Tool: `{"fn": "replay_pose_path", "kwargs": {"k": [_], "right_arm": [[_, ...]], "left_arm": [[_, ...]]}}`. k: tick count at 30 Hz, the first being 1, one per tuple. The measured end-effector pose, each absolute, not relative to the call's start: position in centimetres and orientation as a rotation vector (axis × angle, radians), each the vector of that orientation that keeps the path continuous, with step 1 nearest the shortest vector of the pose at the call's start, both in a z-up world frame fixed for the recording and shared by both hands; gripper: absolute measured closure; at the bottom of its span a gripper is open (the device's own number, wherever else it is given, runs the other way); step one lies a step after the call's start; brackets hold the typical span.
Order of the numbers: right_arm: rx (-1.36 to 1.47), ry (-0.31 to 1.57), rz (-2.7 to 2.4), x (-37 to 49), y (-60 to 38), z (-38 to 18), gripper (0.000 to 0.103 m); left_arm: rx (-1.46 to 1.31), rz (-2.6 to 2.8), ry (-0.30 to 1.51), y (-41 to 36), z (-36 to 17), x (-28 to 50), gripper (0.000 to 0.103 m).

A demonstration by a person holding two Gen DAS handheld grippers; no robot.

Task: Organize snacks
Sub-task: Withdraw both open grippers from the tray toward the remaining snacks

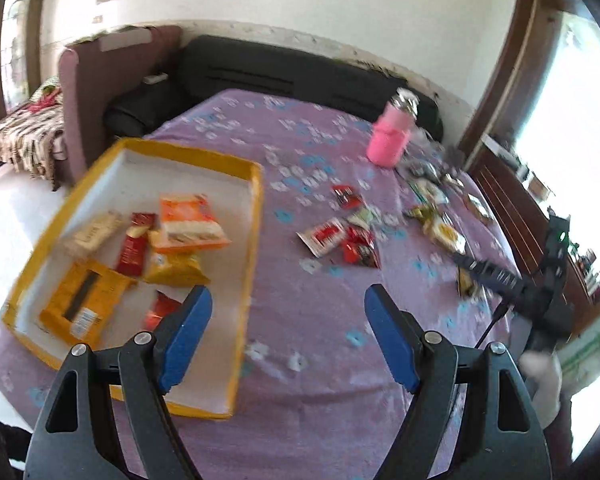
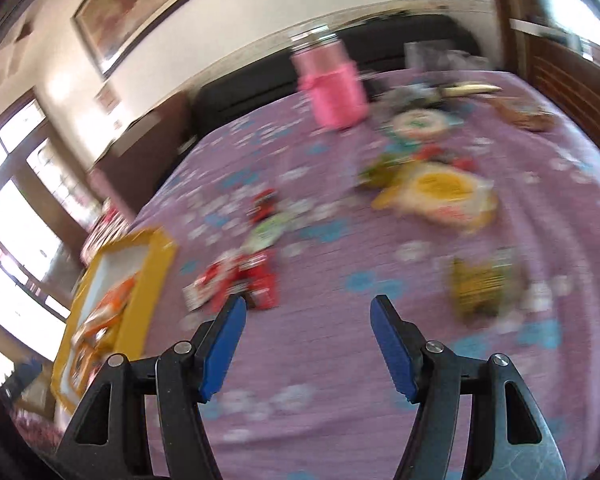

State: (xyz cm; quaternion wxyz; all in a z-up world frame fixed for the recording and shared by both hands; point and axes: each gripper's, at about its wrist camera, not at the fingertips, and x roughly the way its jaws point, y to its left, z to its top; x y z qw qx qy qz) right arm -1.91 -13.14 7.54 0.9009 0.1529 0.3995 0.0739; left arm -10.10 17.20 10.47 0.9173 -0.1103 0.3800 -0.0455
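I am holding my left gripper [image 1: 288, 300] over the tabletop [image 1: 308, 360], which a purple flowered cloth covers, and its blue fingers [image 1: 188, 332] are standing spread wide with nothing between them. Just to their left a yellow tray [image 1: 252, 240] is lying on the cloth, already carrying an orange packet [image 1: 188, 220], a red bar [image 1: 134, 248] and several yellow packets. Loose snacks [image 1: 340, 236] are lying scattered beyond the tray toward a pink bottle [image 1: 388, 140] standing near the far edge. My right gripper [image 2: 308, 312] is also hovering with its fingers [image 2: 392, 348] apart and empty, above bare cloth between a cluster of red packets [image 2: 244, 280] and a small yellow packet [image 2: 480, 284]. That view is blurred, so the round yellow pack [image 2: 436, 192] farther off is probably another snack.
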Motion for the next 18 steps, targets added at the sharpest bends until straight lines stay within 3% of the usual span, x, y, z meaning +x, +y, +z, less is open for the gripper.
{"fn": "replay_pose_path", "kwargs": {"k": [10,18], "right_arm": [[0.363,0.851,0.002,1.4,-19.9,6.6,0.034],[0.32,0.932,0.205,4.1,-10.4,4.8,0.035]], "left_arm": [[-0.19,-0.135,0.831,15.2,9.1,-9.3,0.024],[-0.212,-0.089,0.852,17.2,8.3,-8.5,0.024]]}}
